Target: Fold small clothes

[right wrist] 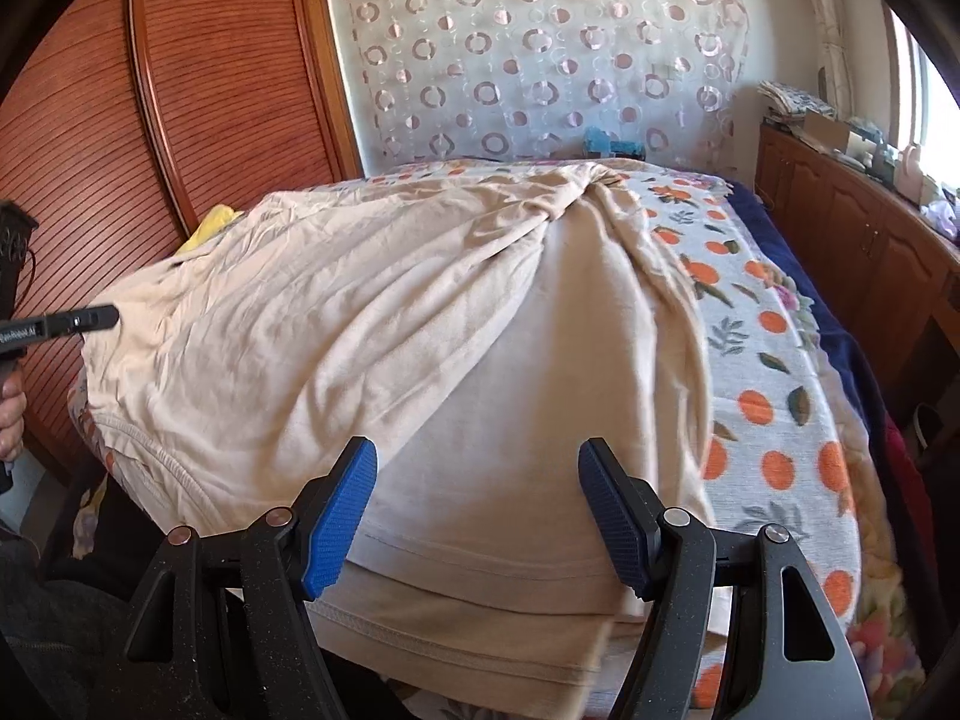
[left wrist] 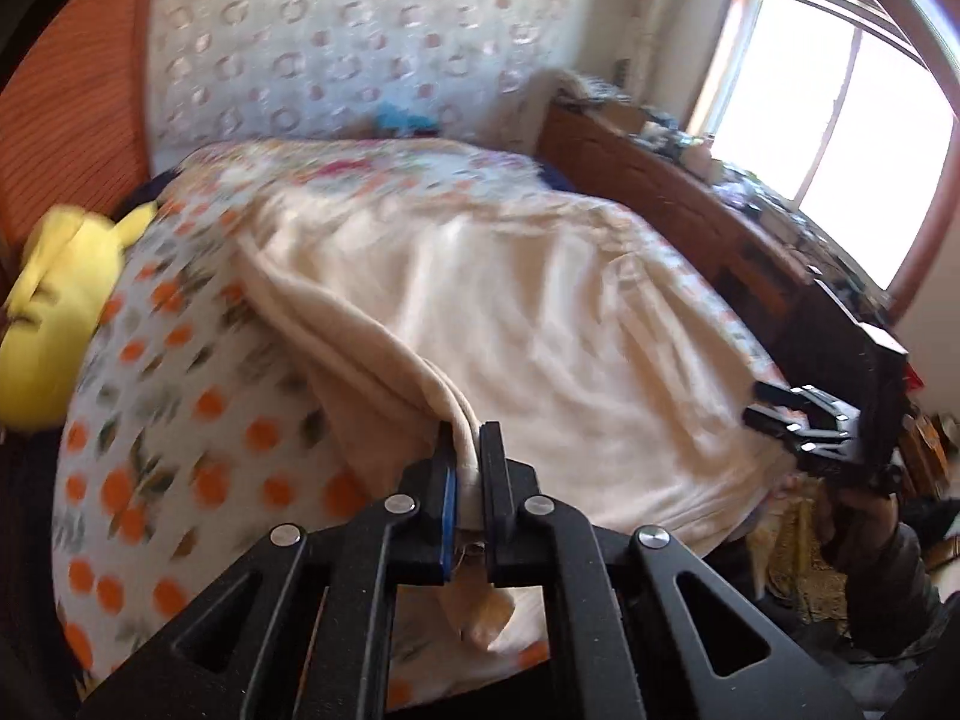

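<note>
Pinched between my left gripper (left wrist: 467,450) pads, a soft doubled fold of the cream garment (left wrist: 510,312) lifts off the near edge of the orange-dotted bedspread (left wrist: 156,420). Over its stitched hem, I see my right gripper (right wrist: 477,480) gaping wide, clasping nothing.

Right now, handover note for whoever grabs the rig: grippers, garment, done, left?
Left gripper: shut on a gathered edge of the beige shirt, that edge lifted off the bed.
Right gripper: open, fingers either side of the hem, nothing held.
Shirt lies spread over the orange-print blanket; one side is already folded over the middle.
Left: lay down the held side, then finish folding.
</note>
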The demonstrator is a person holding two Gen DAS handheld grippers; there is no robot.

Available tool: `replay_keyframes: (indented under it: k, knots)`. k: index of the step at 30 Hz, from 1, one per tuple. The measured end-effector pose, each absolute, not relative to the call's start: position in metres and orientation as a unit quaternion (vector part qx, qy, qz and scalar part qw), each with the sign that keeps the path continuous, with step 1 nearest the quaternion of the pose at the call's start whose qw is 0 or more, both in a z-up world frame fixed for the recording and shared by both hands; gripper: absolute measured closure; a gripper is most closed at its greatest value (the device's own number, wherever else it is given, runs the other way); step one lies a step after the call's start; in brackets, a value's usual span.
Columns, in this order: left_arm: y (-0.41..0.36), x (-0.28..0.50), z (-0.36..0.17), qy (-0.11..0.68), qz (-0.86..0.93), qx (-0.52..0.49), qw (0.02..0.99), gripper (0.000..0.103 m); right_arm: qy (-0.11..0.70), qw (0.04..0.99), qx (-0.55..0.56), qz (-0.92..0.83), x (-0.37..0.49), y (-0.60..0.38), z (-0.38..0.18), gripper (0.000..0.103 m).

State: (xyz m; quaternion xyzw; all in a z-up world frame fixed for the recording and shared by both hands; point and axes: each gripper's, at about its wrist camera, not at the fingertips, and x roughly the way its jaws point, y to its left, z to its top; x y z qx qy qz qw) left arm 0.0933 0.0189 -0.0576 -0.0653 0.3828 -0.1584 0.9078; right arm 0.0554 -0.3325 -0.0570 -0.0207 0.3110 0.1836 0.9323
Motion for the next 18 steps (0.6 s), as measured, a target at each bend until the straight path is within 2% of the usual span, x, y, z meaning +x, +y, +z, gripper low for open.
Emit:
replay_keyframes:
  k: [5, 12, 18]
  knots:
    - [-0.077, 0.131, -0.018, 0.368, -0.259, -0.015, 0.893, 0.096, 0.296, 0.941, -0.002, 0.165, 0.047, -0.362, -0.047, 0.031]
    - [-0.191, 0.167, -0.002, 0.375, -0.347, 0.027, 0.859, 0.096, 0.282, 0.951, 0.010, 0.129, 0.029, -0.402, -0.036, 0.031]
    - [-0.236, 0.176, -0.004, 0.388, -0.363, 0.053, 0.846, 0.096, 0.278, 0.954, 0.019, 0.107, 0.016, -0.428, -0.033, 0.031]
